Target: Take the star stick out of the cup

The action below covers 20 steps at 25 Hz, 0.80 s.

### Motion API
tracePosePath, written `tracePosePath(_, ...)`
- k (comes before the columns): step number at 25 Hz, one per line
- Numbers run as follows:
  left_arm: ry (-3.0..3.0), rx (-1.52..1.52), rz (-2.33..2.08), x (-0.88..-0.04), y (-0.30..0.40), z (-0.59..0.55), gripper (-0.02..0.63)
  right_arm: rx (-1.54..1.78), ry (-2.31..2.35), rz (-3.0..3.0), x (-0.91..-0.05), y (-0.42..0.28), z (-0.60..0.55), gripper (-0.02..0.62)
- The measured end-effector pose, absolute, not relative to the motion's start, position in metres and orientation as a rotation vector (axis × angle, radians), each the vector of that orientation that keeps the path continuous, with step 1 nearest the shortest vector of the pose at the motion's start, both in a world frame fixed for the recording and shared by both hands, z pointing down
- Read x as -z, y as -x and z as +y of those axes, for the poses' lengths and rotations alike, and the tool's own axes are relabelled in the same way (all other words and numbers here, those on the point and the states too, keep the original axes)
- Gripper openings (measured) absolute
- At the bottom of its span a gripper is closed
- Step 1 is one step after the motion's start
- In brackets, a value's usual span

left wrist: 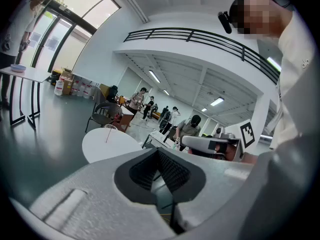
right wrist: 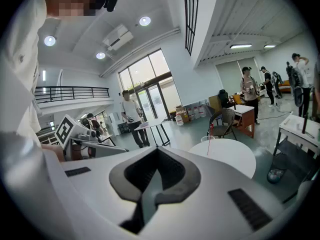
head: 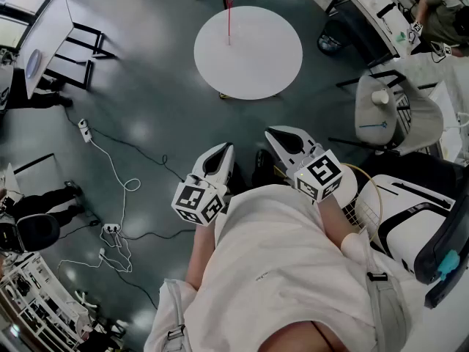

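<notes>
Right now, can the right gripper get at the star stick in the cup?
Probably not. The right gripper is held near the person's body, jaws shut, while the star stick stands in the cup on the round table across the floor. Nothing blocks the way; stepping closer should do.

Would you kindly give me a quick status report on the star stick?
Left gripper and right gripper: jaws shut, empty, near body. Star stick standing in cup on round table, ahead. Nothing between.
</notes>
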<state>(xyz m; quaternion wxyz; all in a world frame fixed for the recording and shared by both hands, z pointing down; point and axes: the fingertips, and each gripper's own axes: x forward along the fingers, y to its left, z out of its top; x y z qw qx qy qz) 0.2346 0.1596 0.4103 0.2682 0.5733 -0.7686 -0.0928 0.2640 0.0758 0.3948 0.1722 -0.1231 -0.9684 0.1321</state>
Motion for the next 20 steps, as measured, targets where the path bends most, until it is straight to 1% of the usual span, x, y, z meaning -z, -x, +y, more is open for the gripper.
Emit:
tracePosePath(10, -1.579, 0.238, -2.068, -0.406, -0.235, 0.166, 0.011, -0.348, 0.324, -2.754, -0.393, -0.266, 0.079, 0.005)
tracePosePath(20, -1.604, 0.245, -2.082, -0.399, -0.199, 0.186, 0.011, -0.387, 0.266, -2.791, -0.381, -0.236, 0.092, 0.006)
